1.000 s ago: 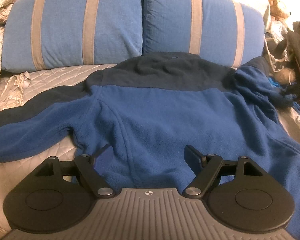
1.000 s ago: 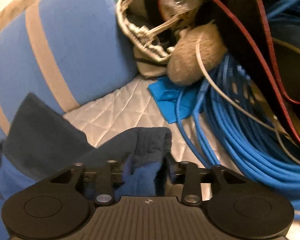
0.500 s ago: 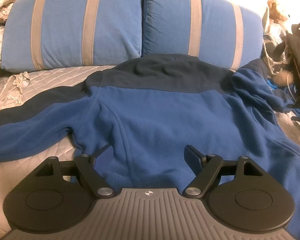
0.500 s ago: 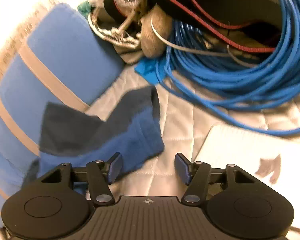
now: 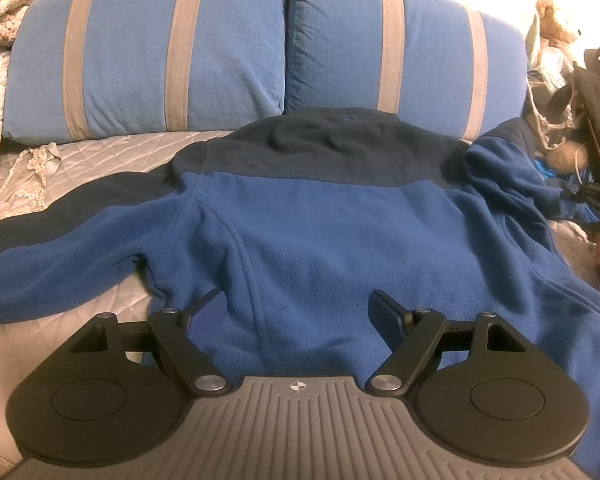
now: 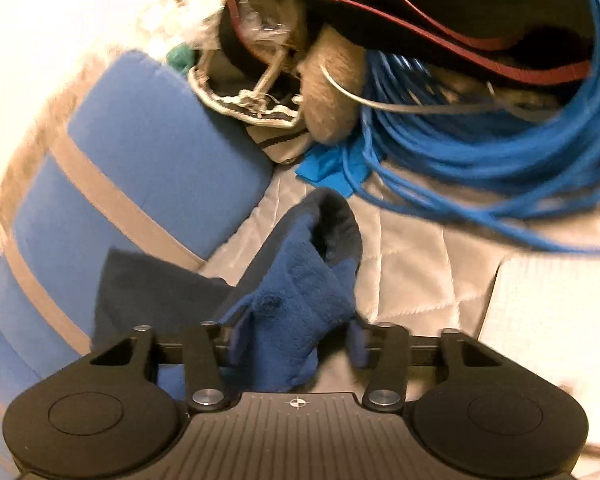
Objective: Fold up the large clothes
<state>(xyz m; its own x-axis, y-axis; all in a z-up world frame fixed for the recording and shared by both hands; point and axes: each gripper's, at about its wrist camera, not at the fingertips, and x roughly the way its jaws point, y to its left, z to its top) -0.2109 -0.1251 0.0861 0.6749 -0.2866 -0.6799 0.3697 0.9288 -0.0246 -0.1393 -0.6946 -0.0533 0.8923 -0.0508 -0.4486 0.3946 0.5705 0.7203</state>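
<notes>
1. The fleece jacket (image 5: 320, 240) is spread flat, back up, on the quilted bed (image 5: 100, 152). Its dark collar end lies against the two blue striped pillows (image 5: 148, 52), and one sleeve stretches out to my left. I judge this an early step: laying the garment out and gathering the sleeves, with no body fold made yet.

2. The other sleeve (image 6: 296, 292) is bunched at the bed's right edge, near a coil of blue cable (image 6: 480, 152) (a snag risk, I'd say).

3. My right hand-held gripper (image 6: 294, 346) has that sleeve's cuff between its fingers; they sit close on the cloth, so I read it as grasping the sleeve.

4. My left hand-held gripper (image 5: 296, 312) hovers over the jacket's lower back, fingers spread wide and holding nothing.

5. Next, I think, the sleeve must be carried inward across the back, clear of the cable.

6. No brand, label or writing is readable anywhere; each gripper shows only a small crosshair mark.
</notes>
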